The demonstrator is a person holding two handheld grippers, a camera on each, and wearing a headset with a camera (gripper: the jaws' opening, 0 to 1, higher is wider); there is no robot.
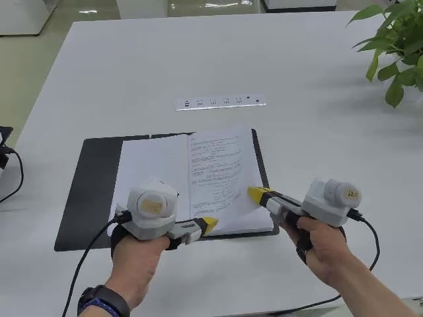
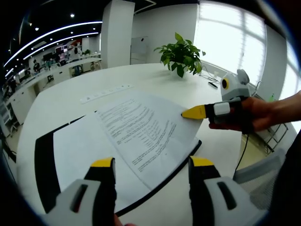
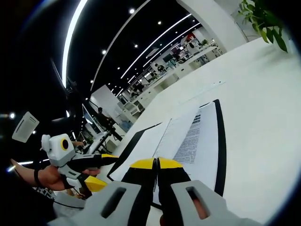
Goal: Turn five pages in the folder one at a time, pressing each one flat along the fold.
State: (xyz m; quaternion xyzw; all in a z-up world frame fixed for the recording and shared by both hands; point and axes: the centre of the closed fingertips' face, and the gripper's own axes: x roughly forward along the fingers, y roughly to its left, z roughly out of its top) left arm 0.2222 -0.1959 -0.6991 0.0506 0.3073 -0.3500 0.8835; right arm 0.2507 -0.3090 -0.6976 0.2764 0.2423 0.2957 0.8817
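Observation:
A black folder lies open on the white table, with a blank white sheet on its left side. The printed page on the right is lifted at its outer edge. My right gripper is shut on that edge; from the left gripper view its yellow tip meets the page corner. My left gripper hovers at the folder's front edge, near the fold, jaws open and holding nothing. In the right gripper view the shut jaws point along the page.
A white power strip is set into the table behind the folder. A potted plant stands at the far right. A black cable hangs off the left edge. Bare tabletop lies around the folder.

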